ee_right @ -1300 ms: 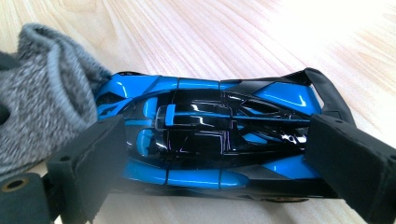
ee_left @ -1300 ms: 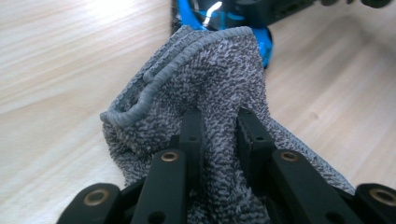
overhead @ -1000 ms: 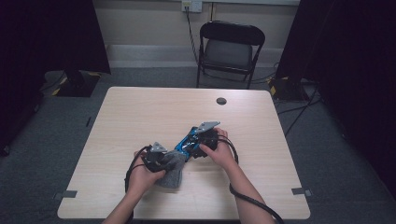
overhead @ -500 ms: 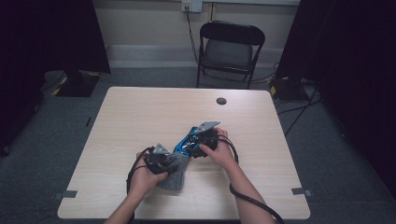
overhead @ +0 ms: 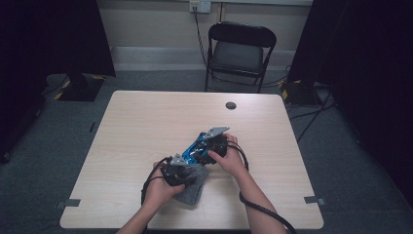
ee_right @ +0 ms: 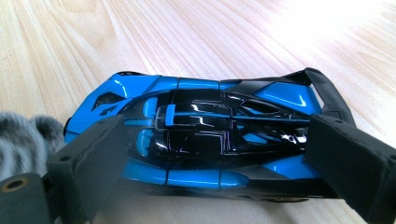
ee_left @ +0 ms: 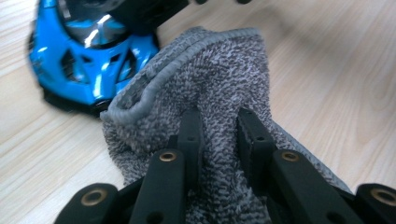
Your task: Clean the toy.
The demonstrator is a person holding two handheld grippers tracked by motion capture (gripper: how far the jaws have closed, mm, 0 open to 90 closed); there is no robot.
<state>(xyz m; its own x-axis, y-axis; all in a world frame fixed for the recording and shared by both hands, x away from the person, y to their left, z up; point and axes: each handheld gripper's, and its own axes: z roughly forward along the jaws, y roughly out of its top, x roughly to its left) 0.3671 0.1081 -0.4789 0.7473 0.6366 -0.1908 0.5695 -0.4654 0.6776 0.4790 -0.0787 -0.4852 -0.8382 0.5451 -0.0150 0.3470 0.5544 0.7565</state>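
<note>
So the big light wooden table (overhead: 146, 126) has everything bunched up near the person's edge, a bit right of the middle. A folding chair (overhead: 239, 53) sits beyond the far side, and there's a small dark round thing (overhead: 231, 105) on the tabletop near that far edge, well apart from the action.

On to the grey cloth (ee_left: 219, 79): it's a fuzzy towel-type rag, bunched up on the table just beside the nose end of the toy car, its hemmed edge right up against the blue bodywork. The left gripper (ee_left: 218, 135) has its two black jaws pinched into a fold of that cloth, with only a narrow gap and fabric squeezed between them.

Then the blue toy car (ee_right: 205, 140), a glossy blue-and-black sports car lying on the wood. The right gripper (ee_right: 215, 158) straddles it lengthwise, jaws spread wide, one pad by the front end and one by the tail. Looks like they're clamped on it end to end.
</note>
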